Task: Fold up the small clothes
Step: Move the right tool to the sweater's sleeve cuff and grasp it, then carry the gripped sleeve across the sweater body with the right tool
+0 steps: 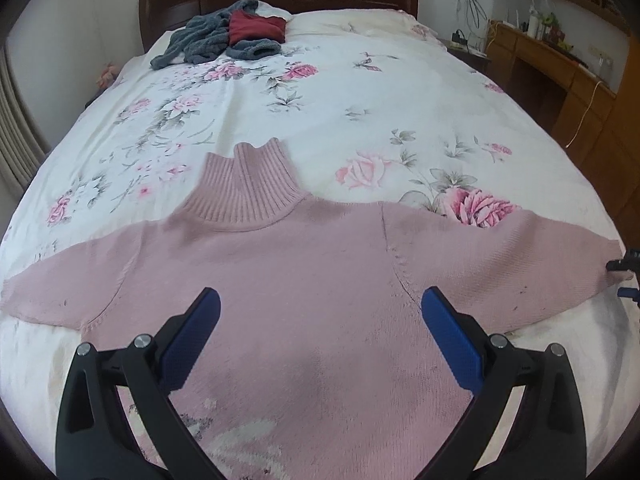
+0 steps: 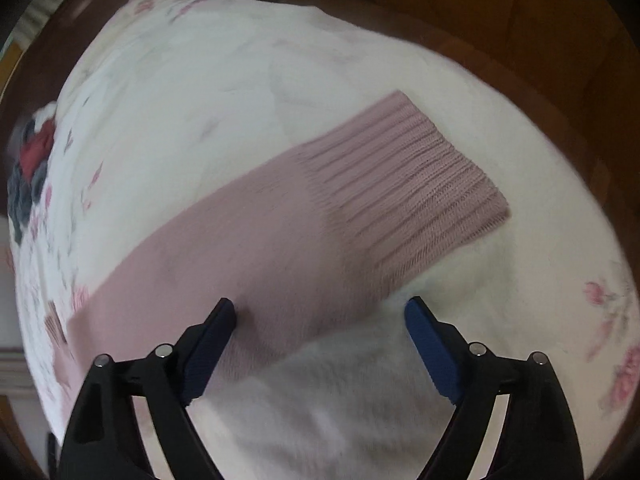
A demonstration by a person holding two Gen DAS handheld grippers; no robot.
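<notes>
Ahead of the left gripper (image 1: 320, 308), jaws apart, the pink sweater (image 1: 300, 280) lies flat on the floral bedsheet (image 1: 320, 92) — soft knit, ribbed turtleneck. Under the right gripper (image 2: 320, 312), also apart, sits the ribbed cuff (image 2: 408, 184) — pinch both layers there, then fold the sleeve inward.

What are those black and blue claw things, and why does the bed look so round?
They are grabbing tools, one in each of a person's hands. A tiny camera on each looks along its fingers; its lens bends everything round. One picture comes from the left gripper, open above a pink turtleneck sweater spread flat on the flowery bedsheet. The other comes from the right gripper, open over the sweater's sleeve. Neither holds anything. Grey and red clothes lie heaped by the headboard.
</notes>
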